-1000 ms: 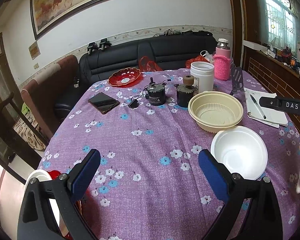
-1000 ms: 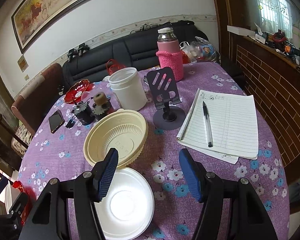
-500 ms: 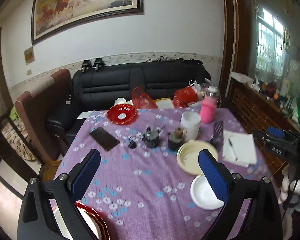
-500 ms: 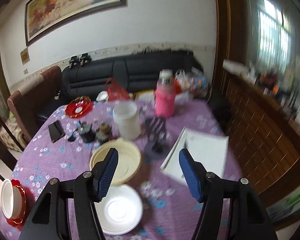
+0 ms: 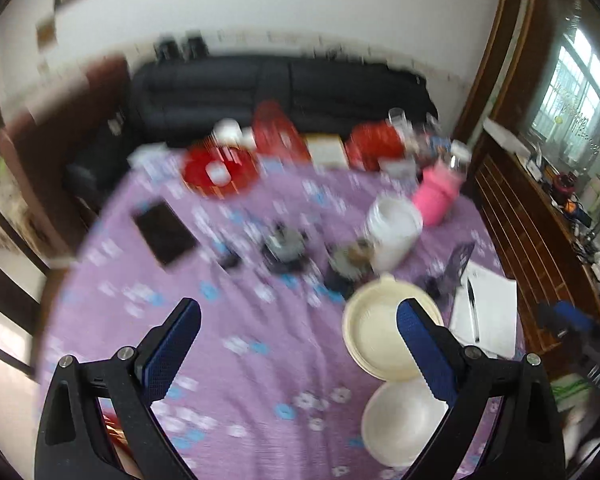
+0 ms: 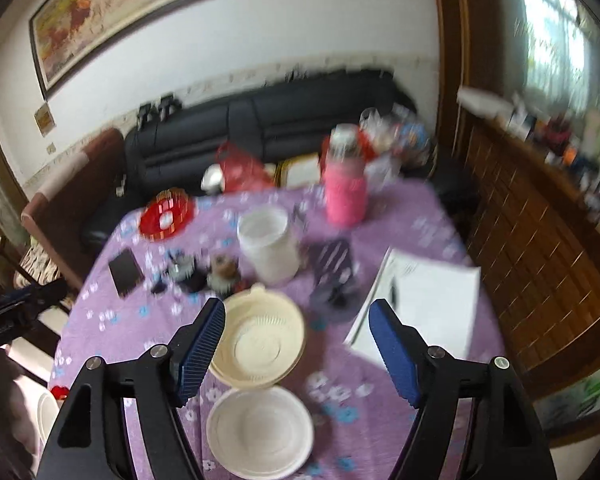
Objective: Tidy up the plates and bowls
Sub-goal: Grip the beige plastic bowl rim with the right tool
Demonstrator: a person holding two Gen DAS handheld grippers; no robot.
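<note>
A cream ribbed bowl point(image 6: 260, 344) and a white bowl point(image 6: 260, 432) sit side by side on the purple flowered tablecloth point(image 6: 380, 396), below my open, empty right gripper point(image 6: 296, 344). Both bowls show in the left wrist view, cream point(image 5: 376, 332) and white point(image 5: 400, 420), beside the right finger of my open, empty left gripper point(image 5: 296, 344). A red plate point(image 5: 220, 174) lies at the table's far side, also seen in the right wrist view point(image 6: 166, 218). A white bowl on a red plate point(image 6: 50, 404) sits at the near left edge. Both views are blurred.
On the table stand a white jar point(image 6: 268, 244), a pink-sleeved bottle point(image 6: 346, 184), a phone stand point(image 6: 334, 268), a notepad with pen point(image 6: 424, 296), a black phone point(image 5: 164, 232) and small dark gadgets point(image 5: 284, 248). A black sofa point(image 5: 260, 96) is behind the table.
Both grippers have risen high above the table and tilted down, after sitting low over it a second ago. The bowls and plates have not moved. Both stay open.
</note>
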